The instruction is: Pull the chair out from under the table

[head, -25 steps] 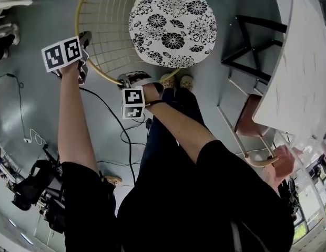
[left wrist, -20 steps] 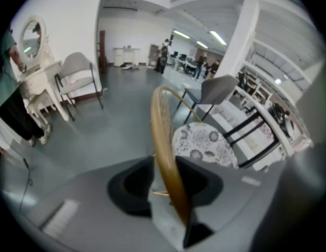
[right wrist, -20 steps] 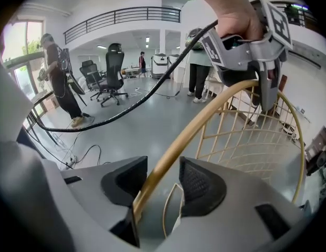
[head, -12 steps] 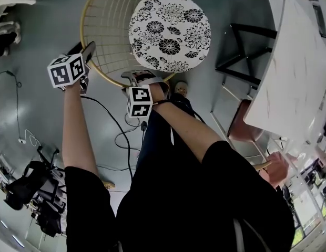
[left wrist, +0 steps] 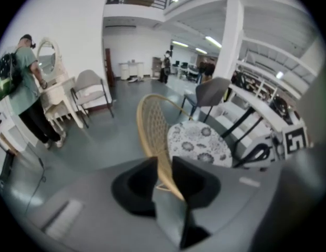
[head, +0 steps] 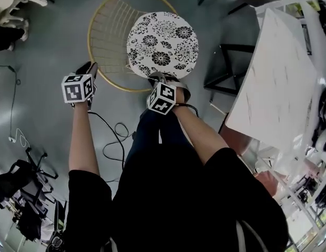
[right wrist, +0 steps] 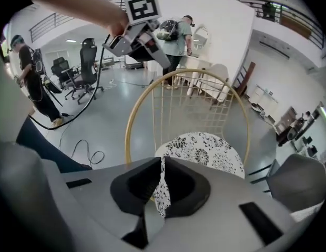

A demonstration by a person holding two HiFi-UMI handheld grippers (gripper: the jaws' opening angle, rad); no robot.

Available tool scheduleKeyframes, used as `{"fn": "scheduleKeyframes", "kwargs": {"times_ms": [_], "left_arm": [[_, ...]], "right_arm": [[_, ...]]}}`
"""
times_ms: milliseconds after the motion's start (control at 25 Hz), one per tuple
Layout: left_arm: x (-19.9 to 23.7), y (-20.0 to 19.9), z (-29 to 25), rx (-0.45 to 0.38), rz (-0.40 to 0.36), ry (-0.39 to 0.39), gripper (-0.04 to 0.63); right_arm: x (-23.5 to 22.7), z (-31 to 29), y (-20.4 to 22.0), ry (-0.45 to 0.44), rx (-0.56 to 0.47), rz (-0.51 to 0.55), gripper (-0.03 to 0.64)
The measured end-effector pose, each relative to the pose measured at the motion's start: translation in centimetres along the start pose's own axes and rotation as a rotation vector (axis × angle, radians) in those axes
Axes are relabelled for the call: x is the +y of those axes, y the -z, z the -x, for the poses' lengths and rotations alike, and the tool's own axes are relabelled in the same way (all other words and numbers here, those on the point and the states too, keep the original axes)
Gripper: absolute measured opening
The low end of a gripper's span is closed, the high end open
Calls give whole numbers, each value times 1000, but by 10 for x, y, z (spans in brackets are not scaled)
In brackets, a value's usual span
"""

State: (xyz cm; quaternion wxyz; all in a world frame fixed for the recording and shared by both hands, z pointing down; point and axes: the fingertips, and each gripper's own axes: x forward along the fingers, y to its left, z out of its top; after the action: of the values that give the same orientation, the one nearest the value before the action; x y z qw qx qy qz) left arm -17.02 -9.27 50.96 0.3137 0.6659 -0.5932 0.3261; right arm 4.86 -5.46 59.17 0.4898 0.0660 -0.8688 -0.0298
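Note:
The chair [head: 162,45] has a round black-and-white floral cushion and a gold wire back [head: 108,38]; it stands on the grey floor, apart from the white table [head: 273,88]. My left gripper [head: 89,67] hovers by the left of the gold rim. Its jaws are closing with a gap still between them, and the rim [left wrist: 152,125] only shows through that gap beyond the left gripper [left wrist: 164,161]. My right gripper [head: 160,77] hangs over the cushion's near edge. The jaws of the right gripper [right wrist: 162,161] are closing, almost together, with nothing gripped; the cushion [right wrist: 200,148] lies beyond.
A black cable [head: 113,140] trails over the floor by my legs. A pink chair [head: 236,140] and black frame legs [head: 226,67] sit under the table. A grey chair [left wrist: 213,91] stands behind. People [right wrist: 176,35] stand at a dresser and further off [right wrist: 26,72].
Both grippers have left the gold rim they were at and drawn back toward me, the right one now over the cushion's near edge. The chair sits further from the table in the view.

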Motion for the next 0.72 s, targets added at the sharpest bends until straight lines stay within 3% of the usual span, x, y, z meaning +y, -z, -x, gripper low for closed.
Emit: {"fn": "scheduleKeyframes", "kwargs": {"times_ms": [120,280,520,720], "left_arm": [[-13,14,11,27,-79,-57,9],[-46,25,28,11,-90,-22,8],[-102,8,62,-170,-34,28,8],[-147,-29,103,-343,-69,50,8]], "right_arm": [[-18,20,26,81,2,-87,25],[-34,53,49,163,-13,-187,21],[-51,119,57,306,-100,-355,20],[-78,191,36,462,-270,-456,20]]}}
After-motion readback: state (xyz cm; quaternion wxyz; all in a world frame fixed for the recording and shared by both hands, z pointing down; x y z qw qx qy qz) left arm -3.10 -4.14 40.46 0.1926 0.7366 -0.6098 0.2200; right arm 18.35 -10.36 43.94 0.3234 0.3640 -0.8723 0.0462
